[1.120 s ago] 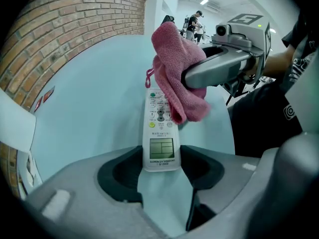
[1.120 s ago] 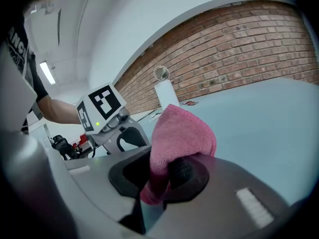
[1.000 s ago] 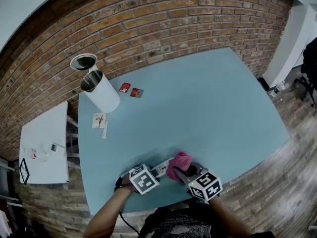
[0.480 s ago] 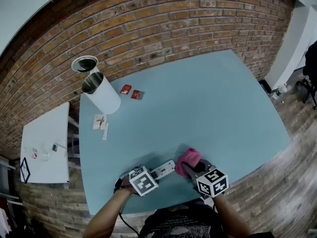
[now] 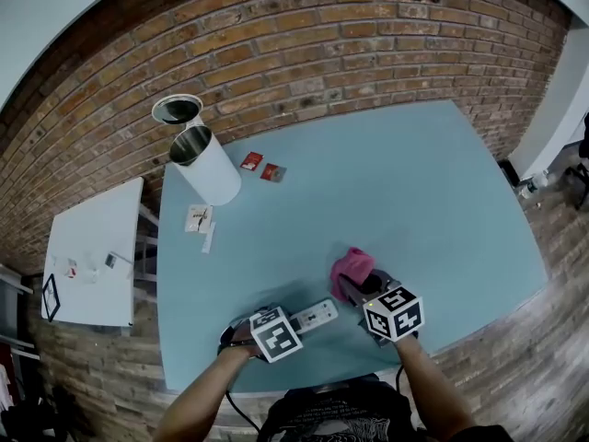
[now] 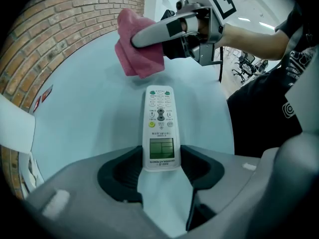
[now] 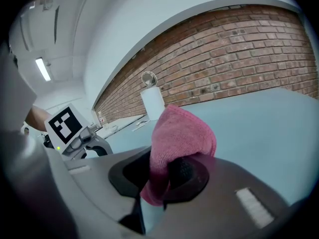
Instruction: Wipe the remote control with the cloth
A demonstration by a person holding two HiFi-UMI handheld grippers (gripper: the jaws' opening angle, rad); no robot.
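Note:
A white remote control (image 6: 160, 128) with a green display lies flat on the blue table (image 5: 386, 182), buttons up. My left gripper (image 6: 160, 167) is shut on its display end; in the head view that gripper (image 5: 296, 325) holds the remote (image 5: 316, 316) near the table's front edge. A pink cloth (image 7: 179, 143) is bunched between the jaws of my right gripper (image 7: 162, 180), which is shut on it. In the head view the cloth (image 5: 352, 270) and right gripper (image 5: 357, 288) hang just right of the remote's far end, apart from it. The left gripper view shows the cloth (image 6: 137, 46) beyond the remote.
A white cylindrical bin (image 5: 207, 166) lies tipped at the table's back left, its lid (image 5: 177, 110) beside it. Two small red packets (image 5: 261, 167) and paper slips (image 5: 200, 220) lie near it. A white side table (image 5: 92, 256) stands to the left. A brick wall runs behind.
My right gripper has carried the pink cloth off the remote's far end, to the right. The left gripper and the remote have stayed where they were.

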